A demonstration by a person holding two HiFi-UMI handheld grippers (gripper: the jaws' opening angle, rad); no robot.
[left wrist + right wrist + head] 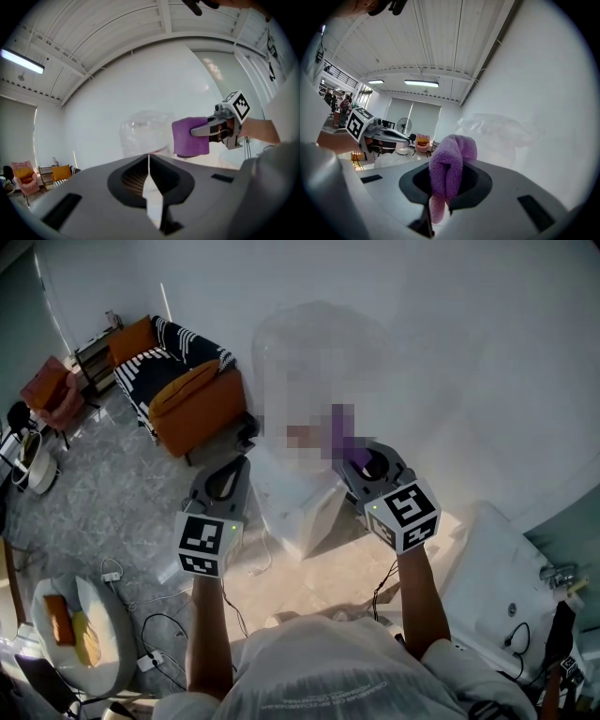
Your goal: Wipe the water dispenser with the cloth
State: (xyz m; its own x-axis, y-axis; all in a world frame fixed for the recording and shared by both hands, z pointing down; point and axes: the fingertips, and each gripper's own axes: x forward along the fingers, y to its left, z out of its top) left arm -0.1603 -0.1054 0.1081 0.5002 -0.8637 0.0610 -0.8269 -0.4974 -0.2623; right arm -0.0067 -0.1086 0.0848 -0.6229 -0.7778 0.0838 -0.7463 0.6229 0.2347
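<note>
The right claw gripped a purple cloth near the clear bottle atop the dispenser; the left claw, clenched on nothing, was raised alongside.

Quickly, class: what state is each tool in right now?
Left tool: closed, holding nothing.
Right tool: closed on the purple cloth.
</note>
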